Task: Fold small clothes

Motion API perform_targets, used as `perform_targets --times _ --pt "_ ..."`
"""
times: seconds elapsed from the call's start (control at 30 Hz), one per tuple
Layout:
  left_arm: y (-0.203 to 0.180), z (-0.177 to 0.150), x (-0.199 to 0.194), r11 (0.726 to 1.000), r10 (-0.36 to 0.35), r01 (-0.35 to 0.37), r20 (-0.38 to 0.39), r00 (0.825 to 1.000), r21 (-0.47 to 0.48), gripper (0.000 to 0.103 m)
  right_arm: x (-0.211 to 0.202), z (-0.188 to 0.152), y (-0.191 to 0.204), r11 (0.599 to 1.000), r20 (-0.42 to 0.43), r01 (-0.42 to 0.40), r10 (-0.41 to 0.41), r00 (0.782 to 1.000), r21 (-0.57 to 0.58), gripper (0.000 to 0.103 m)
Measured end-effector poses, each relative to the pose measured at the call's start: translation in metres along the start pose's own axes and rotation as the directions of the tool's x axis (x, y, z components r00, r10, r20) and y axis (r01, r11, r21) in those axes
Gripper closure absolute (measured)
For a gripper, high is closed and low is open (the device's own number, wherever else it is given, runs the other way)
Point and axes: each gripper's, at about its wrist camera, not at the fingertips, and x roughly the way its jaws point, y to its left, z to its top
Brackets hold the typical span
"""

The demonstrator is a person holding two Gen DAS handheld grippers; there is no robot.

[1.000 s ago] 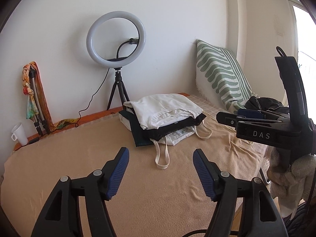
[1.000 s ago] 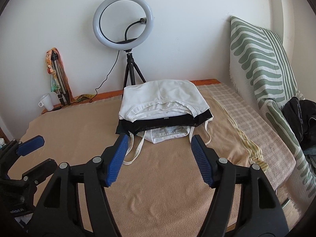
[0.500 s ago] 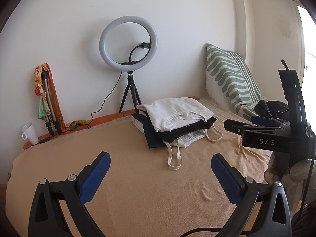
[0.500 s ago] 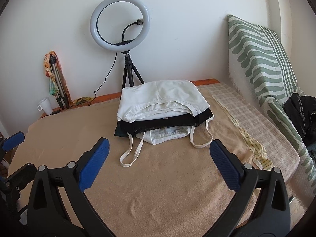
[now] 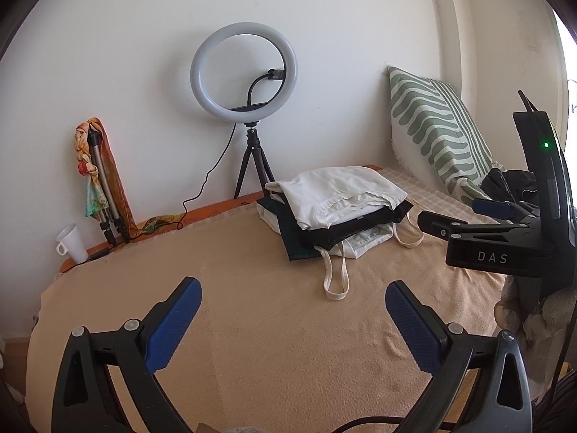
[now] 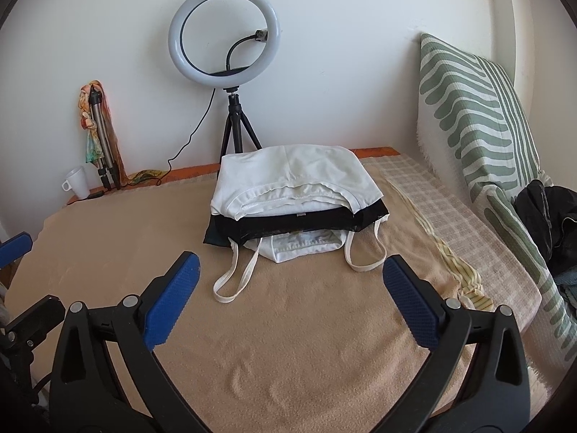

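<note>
- Left gripper (image 5: 293,319): spread wide, nothing between the blue pads, hovering over bare blanket (image 5: 252,324) at the near edge of the bed.
- Right gripper (image 6: 290,294): also spread wide and empty, over the same blanket.
- Stack of folded clothes (image 6: 295,198): sits on the blanket toward the far side of the bed, in front of the ring light (image 6: 224,32) on its tripod. A white piece lies on top, a black one under it, and a white strappy top at the bottom.
- Two strap loops (image 6: 234,281) trail out of the stack's near side onto the blanket, toward the grippers.
- From the right gripper the stack lies straight ahead, roughly centred between the fingers, its long side running across the view. One loop ends just beyond the left fingertip.
- From the left gripper the stack (image 5: 335,209) lies ahead and off to the right, seen corner-on.
- Judgement: the right gripper is better lined up on the stack and looks nearer to it; the left would have to swing rightward first.
- Dark heap of loose clothes (image 6: 548,223) lies at the far right against the striped pillow (image 6: 479,108), on the right gripper's side; probably the supply still to fold.
- Neither gripper touches any cloth.
</note>
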Motion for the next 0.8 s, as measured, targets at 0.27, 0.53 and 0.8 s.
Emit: perform_targets --times 0.27,0.53,0.8 --pt "-0.0011 0.0000 -0.0012 1.000 0.005 -0.005 0.006 1.000 -0.003 0.000 0.0012 0.0000 -0.0014 1.000 -0.002 -0.007 0.007 1.000 0.017 0.000" --pt "-0.0017 0.0007 -0.0027 1.000 0.007 -0.007 0.008 1.000 -0.001 0.000 0.0019 -0.0004 -0.0002 1.000 -0.004 -0.011 0.011 1.000 0.017 0.000" --pt "-0.0027 0.0010 -0.0027 1.000 0.007 -0.007 0.008 1.000 -0.001 0.000 0.0032 -0.0002 -0.0003 1.000 -0.005 -0.013 0.013 1.000 0.016 0.000"
